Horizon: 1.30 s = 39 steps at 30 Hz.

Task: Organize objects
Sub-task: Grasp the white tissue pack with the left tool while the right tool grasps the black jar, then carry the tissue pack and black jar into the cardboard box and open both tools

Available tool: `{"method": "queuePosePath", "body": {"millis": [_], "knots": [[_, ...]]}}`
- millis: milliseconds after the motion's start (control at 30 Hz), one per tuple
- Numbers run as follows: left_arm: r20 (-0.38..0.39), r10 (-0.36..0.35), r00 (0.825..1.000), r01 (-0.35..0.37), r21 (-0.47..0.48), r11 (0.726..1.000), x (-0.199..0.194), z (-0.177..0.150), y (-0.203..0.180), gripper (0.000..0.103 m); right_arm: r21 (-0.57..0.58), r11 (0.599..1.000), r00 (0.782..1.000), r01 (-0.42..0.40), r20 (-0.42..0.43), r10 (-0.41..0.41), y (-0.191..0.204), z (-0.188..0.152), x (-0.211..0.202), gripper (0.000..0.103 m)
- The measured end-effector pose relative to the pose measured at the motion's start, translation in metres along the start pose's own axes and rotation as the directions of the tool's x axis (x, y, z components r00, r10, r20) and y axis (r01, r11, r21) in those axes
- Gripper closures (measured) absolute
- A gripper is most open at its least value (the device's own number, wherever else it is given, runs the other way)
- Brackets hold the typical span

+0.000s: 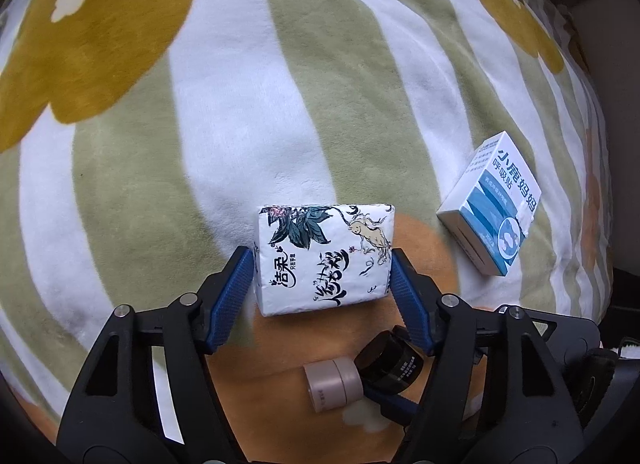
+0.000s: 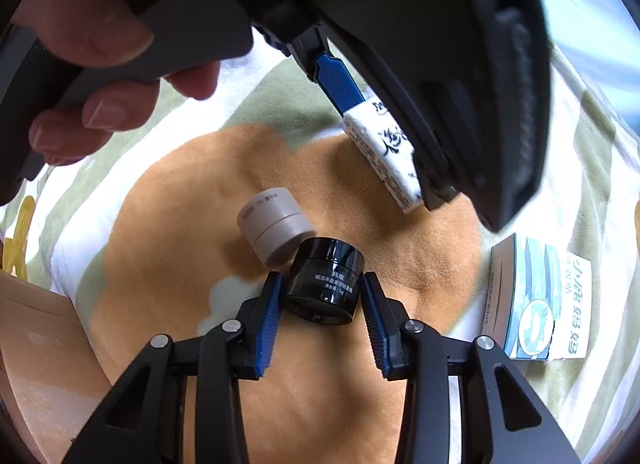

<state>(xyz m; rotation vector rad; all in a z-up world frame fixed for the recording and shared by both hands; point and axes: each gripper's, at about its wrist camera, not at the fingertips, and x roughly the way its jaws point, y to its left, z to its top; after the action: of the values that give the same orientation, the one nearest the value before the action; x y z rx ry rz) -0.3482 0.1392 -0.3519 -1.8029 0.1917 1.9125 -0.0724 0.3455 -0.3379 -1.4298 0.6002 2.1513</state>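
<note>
Tissue pack (image 2: 384,156) mostly behind left gripper (image 2: 400,112), perhaps

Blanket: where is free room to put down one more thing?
The blanket is bare beyond the tissue pack, from there left to the yellow flower print. It is crowded near the claws: grey jar against black jar, blue box on the right.

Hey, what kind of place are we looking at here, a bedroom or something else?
Probably a bedroom or living room, likely on a bed or sofa. The surface is a plush green-and-white striped blanket with flower shapes, and on it lie a white printed tissue pack, a black cosmetic jar and a blue-and-white cardboard box.
</note>
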Motion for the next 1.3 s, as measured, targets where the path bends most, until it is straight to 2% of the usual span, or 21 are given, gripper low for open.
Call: {"method": "queuePosePath", "body": {"millis": [400, 767, 867, 1033, 1100, 1300], "knots": [[0.031, 0.009, 0.999, -0.009, -0.008, 1.0, -0.019, -0.003, -0.001, 0.046, -0.007, 1.0, 1.0, 0.006, -0.005, -0.006, 0.002, -0.005, -0.008, 0.067], [0.108, 0.015, 0.994, -0.013, -0.016, 1.0, -0.084, -0.014, -0.008, 0.046, 0.0, 0.999, 0.999, 0.044, 0.019, -0.044, 0.002, -0.013, -0.047, 0.067], [0.136, 0.011, 0.991, -0.009, -0.014, 1.0, -0.11, -0.029, -0.012, 0.046, 0.018, 0.998, 0.998, 0.053, 0.037, -0.054, 0.0, 0.001, -0.066, 0.067], [0.18, 0.009, 0.984, -0.006, -0.019, 1.0, -0.153, -0.062, -0.02, 0.046, 0.06, 0.997, 0.996, 0.053, 0.068, -0.057, 0.006, -0.004, -0.101, 0.067], [0.195, 0.008, 0.981, -0.002, -0.029, 1.0, -0.169, -0.078, -0.022, 0.046, 0.075, 0.996, 0.995, 0.053, 0.08, -0.059, 0.003, -0.008, -0.127, 0.067], [0.231, 0.012, 0.973, 0.002, -0.058, 0.998, -0.208, -0.137, -0.031, 0.046, 0.092, 0.995, 0.994, 0.048, 0.089, -0.056, 0.037, -0.019, -0.169, 0.067]]}}
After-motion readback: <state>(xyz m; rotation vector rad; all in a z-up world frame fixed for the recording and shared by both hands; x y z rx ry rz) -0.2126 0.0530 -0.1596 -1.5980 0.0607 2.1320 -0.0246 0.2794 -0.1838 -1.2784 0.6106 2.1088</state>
